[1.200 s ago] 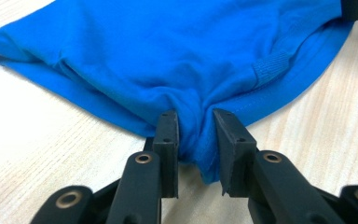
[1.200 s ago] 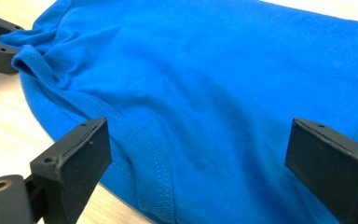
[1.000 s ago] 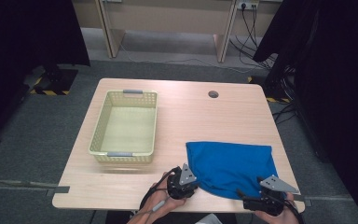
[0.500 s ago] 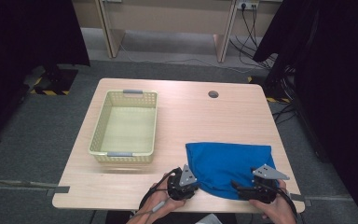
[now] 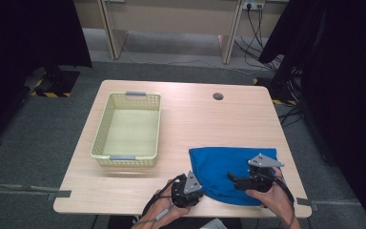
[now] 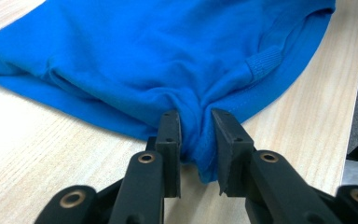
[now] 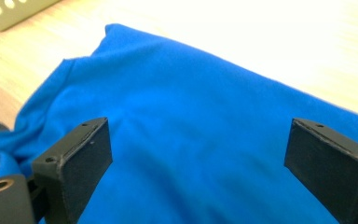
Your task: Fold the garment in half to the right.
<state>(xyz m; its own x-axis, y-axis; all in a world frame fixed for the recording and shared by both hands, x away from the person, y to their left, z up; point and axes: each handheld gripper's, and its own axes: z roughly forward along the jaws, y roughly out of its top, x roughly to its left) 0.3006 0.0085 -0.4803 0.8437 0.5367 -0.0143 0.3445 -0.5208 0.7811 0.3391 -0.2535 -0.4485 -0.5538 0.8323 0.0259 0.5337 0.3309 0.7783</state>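
A blue T-shirt [image 5: 228,174] lies folded on the desk [image 5: 186,119], in the lower right of the high view, close to the desk's near edge. My left gripper [image 5: 193,183] sits at the garment's lower left corner, and its jaws are clamped on a bunched fold of the hem. In the left gripper view the blue T-shirt [image 6: 168,56] fills the upper part of the frame, and a pinch of cloth is pressed between my two black jaws at the bottom centre, with the stitched hem hanging just below them. A ribbed collar band shows on the right of that frame.

My right gripper [image 5: 236,180] hovers over the right part of the shirt, pointing left across it, in the lower right of the high view. Its jaws stand wide apart, with nothing between them. In the right gripper view they frame the blue cloth from the lower left and lower right corners.

A pale yellow plastic basket [image 5: 102,138] stands on the left half of the desk, well apart from the shirt.
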